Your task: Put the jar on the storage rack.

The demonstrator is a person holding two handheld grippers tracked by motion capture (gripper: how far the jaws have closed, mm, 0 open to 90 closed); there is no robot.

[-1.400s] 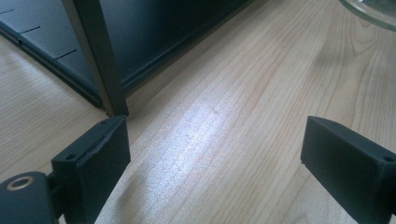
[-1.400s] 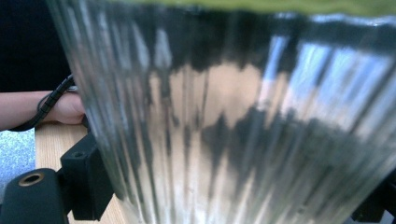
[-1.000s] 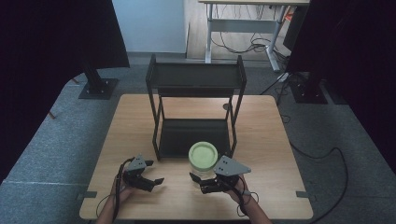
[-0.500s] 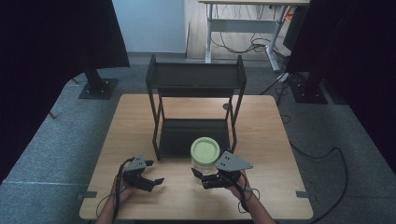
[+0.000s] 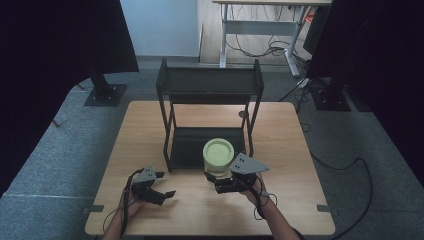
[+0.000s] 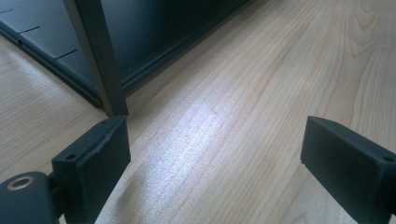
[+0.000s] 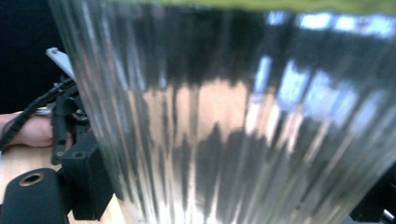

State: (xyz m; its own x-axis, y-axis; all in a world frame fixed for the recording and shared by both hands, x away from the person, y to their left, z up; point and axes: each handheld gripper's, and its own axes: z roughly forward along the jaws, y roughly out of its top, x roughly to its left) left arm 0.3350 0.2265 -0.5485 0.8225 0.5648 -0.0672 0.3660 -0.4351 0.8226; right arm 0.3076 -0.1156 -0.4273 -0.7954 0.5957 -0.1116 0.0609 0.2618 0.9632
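Up and toward the black metal two-level rack you carried the ribbed clear glass jar with the green lid, held tight in your right gripper while your left gripper sat wide apart and empty, and the smooth glass could have slipped out.

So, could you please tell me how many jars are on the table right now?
1: a ribbed glass jar with a green lid, held in the right gripper before the black rack.

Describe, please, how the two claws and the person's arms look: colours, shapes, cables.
Both claws are black. The left claw has two blocky rectangular fingers with small screw holes, and a black cable loops by the hand. The right claw carries a grey three-cornered plate on top; a black cable trails over the wrist. The forearms are bare, no sleeves visible.
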